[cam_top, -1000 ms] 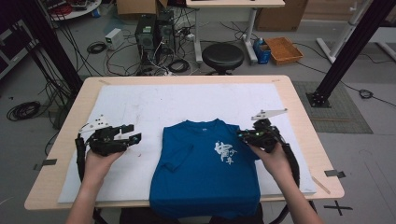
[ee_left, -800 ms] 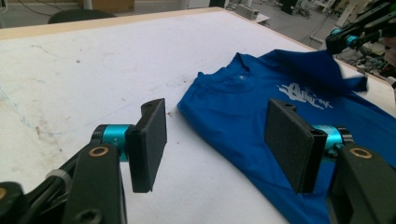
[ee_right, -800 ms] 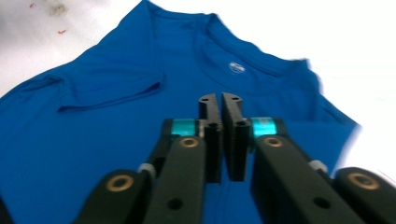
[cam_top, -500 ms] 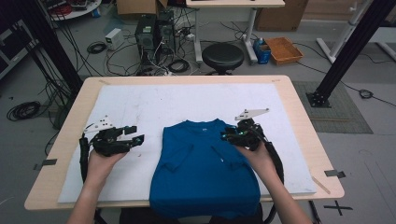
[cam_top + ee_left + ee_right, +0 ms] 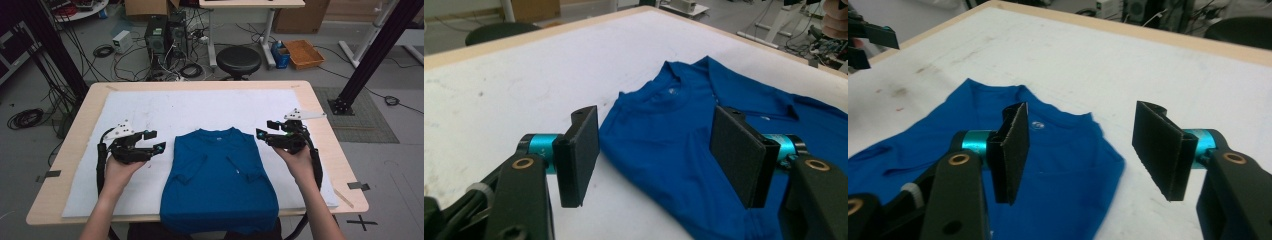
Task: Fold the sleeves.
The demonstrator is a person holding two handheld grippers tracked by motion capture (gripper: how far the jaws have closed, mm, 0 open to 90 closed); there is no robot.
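Blue shirt [image 5: 220, 182] lies folded on worktop [image 5: 320, 100]. Right gripper [image 5: 265, 135] jaws just opened, empty; left gripper [image 5: 157, 142] wide, empty: both flank it for the next fold.

We are in what looks like a robotics or research lab. Our work table [image 5: 320, 150] is a plain wooden top covered with a stained white sheet [image 5: 200, 107], standing on a bare grey concrete floor [image 5: 395, 165]. Behind it we see desktop computer towers [image 5: 165, 35] set on the floor amid tangled black cables [image 5: 100, 50], a round black stool [image 5: 240, 61], cardboard boxes [image 5: 295, 17] and a second desk [image 5: 250, 4]. Black metal frame struts [image 5: 372, 47] rise at both sides, and black tape marks [image 5: 361, 221] are stuck to the floor.
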